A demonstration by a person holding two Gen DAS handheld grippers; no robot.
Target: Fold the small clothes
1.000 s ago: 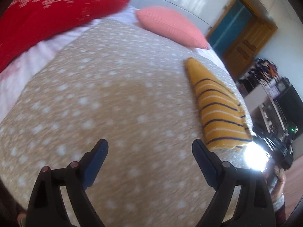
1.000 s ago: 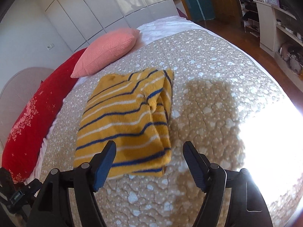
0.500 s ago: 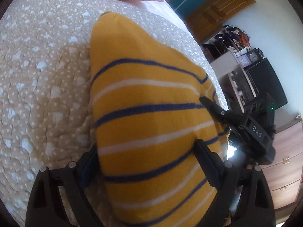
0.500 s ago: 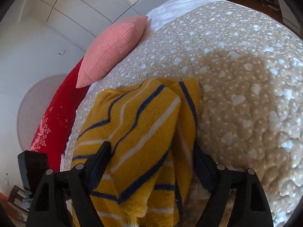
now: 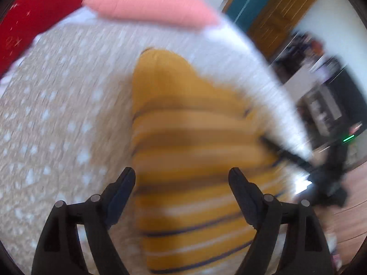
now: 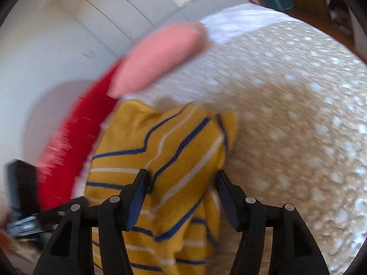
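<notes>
A folded yellow sweater with navy and white stripes [image 5: 190,151] lies on the beige dotted bedspread [image 5: 57,123]. My left gripper [image 5: 182,176] is open with its jaws on either side of the sweater's near end. In the right wrist view the same sweater [image 6: 174,158] fills the lower middle, and my right gripper [image 6: 181,177] is partly closed around its near folded edge. Both views are motion-blurred. The right gripper's body [image 5: 330,181] shows in the left wrist view, beyond the sweater's right edge.
A pink pillow [image 5: 149,6] and a red pillow [image 5: 29,16] lie at the head of the bed; both also show in the right wrist view, pink [image 6: 158,55] and red [image 6: 73,146]. A wooden door [image 5: 279,11] and shelves [image 5: 321,96] stand to the right.
Both grippers came in over the sweater from opposite sides, then drew back slightly. The right gripper's jaws have narrowed around the folded edge. Both views now blur with motion.
</notes>
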